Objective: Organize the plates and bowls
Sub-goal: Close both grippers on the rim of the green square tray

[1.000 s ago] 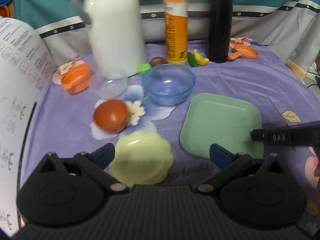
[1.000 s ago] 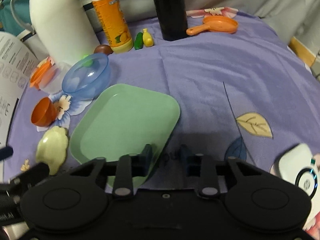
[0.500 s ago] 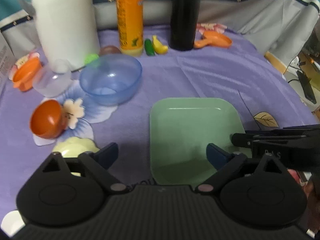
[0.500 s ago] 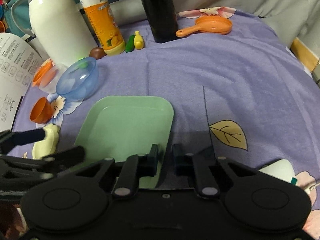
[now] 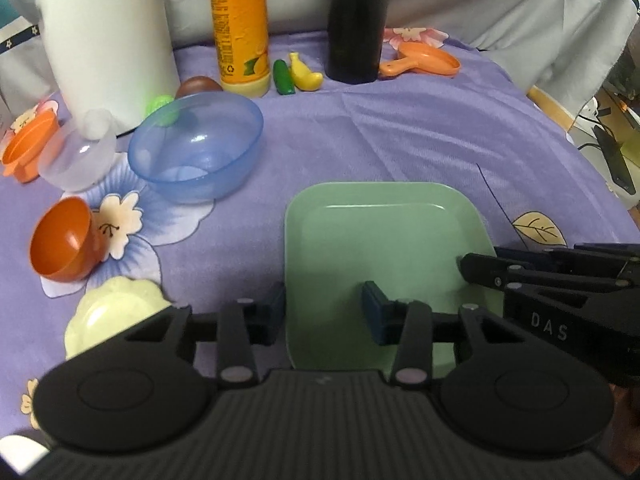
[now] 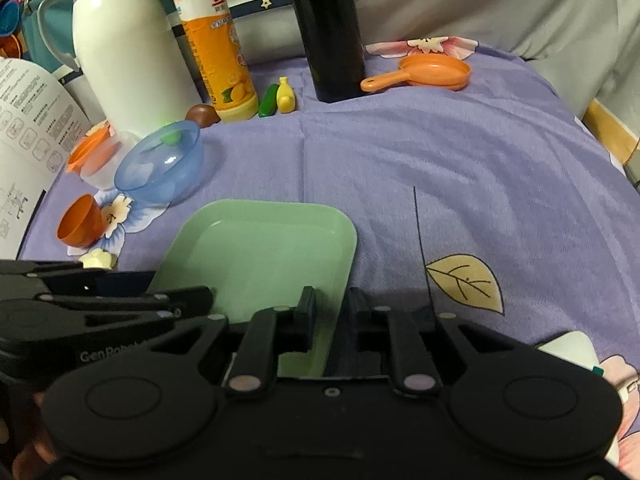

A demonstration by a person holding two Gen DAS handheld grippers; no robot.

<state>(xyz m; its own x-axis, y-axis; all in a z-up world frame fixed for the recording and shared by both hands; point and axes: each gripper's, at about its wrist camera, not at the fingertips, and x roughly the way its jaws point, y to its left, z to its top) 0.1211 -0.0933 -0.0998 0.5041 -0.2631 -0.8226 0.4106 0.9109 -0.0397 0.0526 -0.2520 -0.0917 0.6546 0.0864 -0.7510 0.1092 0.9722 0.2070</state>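
Observation:
A green square plate (image 5: 384, 240) (image 6: 260, 256) lies flat on the purple cloth. My left gripper (image 5: 325, 305) straddles its left rim with jaws closing: one finger (image 5: 276, 312) is just outside the edge, the other stands over the plate's floor, away from the rim. My right gripper (image 6: 330, 306) is shut on the plate's right rim, which shows between its fingers. Each gripper appears in the other's view, the right gripper (image 5: 480, 268) and the left gripper (image 6: 180, 300). A blue bowl (image 5: 196, 148), a small orange bowl (image 5: 64, 240) and a pale yellow scalloped dish (image 5: 112, 308) sit left of the plate.
At the back stand a white flask (image 5: 108, 32), an orange bottle (image 5: 240, 28) and a black bottle (image 5: 356, 20), with toy vegetables and an orange toy pan (image 5: 424, 58). A clear cup (image 5: 76, 156) sits by the blue bowl. An open booklet (image 6: 24, 120) borders the left.
My left gripper swung right from over the yellow dish to the plate's left rim and its jaws narrowed. My right gripper's jaws closed on the plate's right rim.

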